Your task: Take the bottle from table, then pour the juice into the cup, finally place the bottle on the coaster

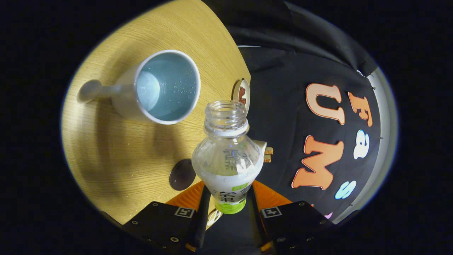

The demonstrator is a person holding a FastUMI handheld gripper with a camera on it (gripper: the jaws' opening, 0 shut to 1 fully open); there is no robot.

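I hold the bottle point(227, 156) pinched between both fingers of the gripper point(228, 205), tilted, cap off, neck pointing toward 12 o'clock; the cup point(166, 86) sits on the table point(116, 156) at roughly 10 o'clock from the bottle mouth, not under it (droplets show on its inner wall); the dark round coaster point(181, 174) lies at 9 o'clock, just beside the bottle body. Risk: the mouth is offset from the rim; tipping further here would likely spill onto the wood.

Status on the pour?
Hand-held gripper shut on bottle, cap off. Cup beyond the neck on the table. Dark coaster beside the bottle. Nothing between mouth and cup.
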